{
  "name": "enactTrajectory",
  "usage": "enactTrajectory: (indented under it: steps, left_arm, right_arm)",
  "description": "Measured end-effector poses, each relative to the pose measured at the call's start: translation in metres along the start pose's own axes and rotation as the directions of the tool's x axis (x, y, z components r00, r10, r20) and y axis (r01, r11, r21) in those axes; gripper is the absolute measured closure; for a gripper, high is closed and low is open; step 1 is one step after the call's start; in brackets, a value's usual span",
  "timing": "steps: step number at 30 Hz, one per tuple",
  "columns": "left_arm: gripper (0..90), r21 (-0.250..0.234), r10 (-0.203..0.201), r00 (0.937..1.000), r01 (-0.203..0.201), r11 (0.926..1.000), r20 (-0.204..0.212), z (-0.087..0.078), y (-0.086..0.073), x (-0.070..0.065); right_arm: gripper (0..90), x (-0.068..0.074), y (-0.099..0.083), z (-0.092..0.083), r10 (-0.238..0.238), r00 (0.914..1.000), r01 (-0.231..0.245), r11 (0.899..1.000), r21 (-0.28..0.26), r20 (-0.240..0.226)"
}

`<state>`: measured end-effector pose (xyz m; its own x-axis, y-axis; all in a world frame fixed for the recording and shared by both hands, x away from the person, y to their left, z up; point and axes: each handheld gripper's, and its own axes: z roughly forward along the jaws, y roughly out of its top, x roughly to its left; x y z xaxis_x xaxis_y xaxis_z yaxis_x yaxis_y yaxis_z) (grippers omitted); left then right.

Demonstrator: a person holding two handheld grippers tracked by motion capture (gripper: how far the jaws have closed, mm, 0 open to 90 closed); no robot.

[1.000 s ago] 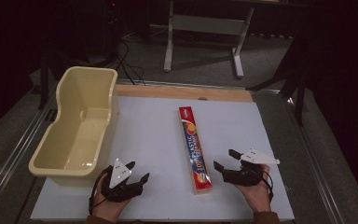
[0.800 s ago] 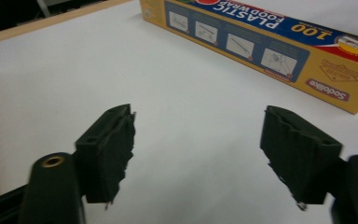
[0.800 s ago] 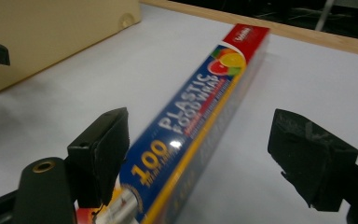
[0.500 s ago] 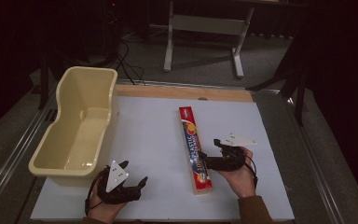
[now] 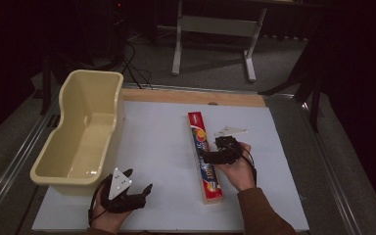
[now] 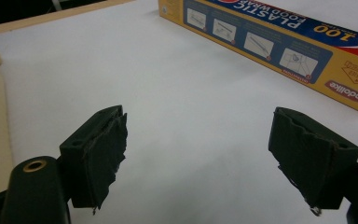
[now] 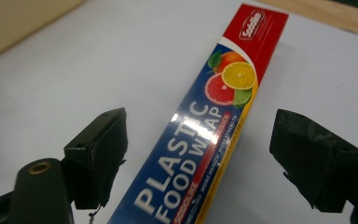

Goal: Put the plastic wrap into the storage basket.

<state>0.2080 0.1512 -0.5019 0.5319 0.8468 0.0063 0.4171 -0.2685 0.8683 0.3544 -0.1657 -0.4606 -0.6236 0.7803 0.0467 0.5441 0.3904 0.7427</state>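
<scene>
The right gripper [image 7: 198,163], jaws wide, straddles the plastic food wrap box [image 5: 205,156], which lies ungrasped on the table [image 5: 161,147]. The left gripper [image 5: 127,188] rests open; the bin [image 5: 63,166] holds nothing.

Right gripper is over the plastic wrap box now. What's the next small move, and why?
Probably lower the right gripper and close. Its jaws stand open on either side of the plastic wrap box, which lies flat on the table, not yet gripped.
</scene>
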Motion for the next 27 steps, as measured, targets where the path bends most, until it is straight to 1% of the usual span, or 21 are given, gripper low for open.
enactTrajectory:
  steps: [3,9,12,14,16,17,20,24,27]
  left_arm:
    - [19.4,0.001,0.003,1.0,-0.003,1.0,-0.001,0.0,0.0,0.0]
    - [19.6,0.002,-0.002,1.0,0.002,1.0,0.001,0.002,-0.001,-0.001]
    - [19.7,0.004,-0.001,1.0,0.001,1.0,0.003,0.003,-0.001,-0.002]
    - [19.7,0.004,0.0,1.0,0.0,1.0,0.004,0.004,-0.001,-0.002]
    - [19.7,0.004,0.002,1.0,-0.002,1.0,0.005,0.004,-0.001,-0.003]
    - [19.7,0.005,0.003,1.0,-0.003,1.0,0.003,0.004,-0.001,-0.003]
    - [19.7,0.005,0.002,1.0,-0.002,1.0,0.004,0.005,-0.001,-0.003]
    - [19.7,0.006,0.005,1.0,-0.005,1.0,0.006,0.005,-0.001,-0.003]
    - [19.7,0.007,0.005,1.0,-0.005,1.0,0.007,0.005,-0.001,-0.003]
  right_arm:
    - [17.1,0.0,0.0,0.01,0.01,0.9999,-0.01,1.0,0.018,0.013]
    - [15.4,-0.001,-0.003,0.03,0.044,0.9989,-0.045,0.997,0.069,0.019]
    - [14.4,-0.001,-0.004,0.037,0.057,0.9978,-0.06,0.994,0.094,0.035]
    - [14.1,-0.002,-0.005,0.041,0.055,0.9973,-0.06,0.992,0.107,0.049]
    - [13.9,-0.004,-0.005,0.045,0.061,0.9963,-0.069,0.99,0.127,0.06]
    - [13.9,-0.005,-0.005,0.047,0.072,0.9962,-0.078,0.988,0.136,0.05]
    - [14.9,-0.006,-0.004,0.052,0.088,0.9951,-0.094,0.984,0.154,0.045]
    - [16.2,-0.003,-0.002,0.059,0.078,0.9955,-0.087,0.978,0.189,0.053]
    - [18.7,-0.003,-0.001,0.063,0.093,0.9945,-0.101,0.972,0.214,0.049]
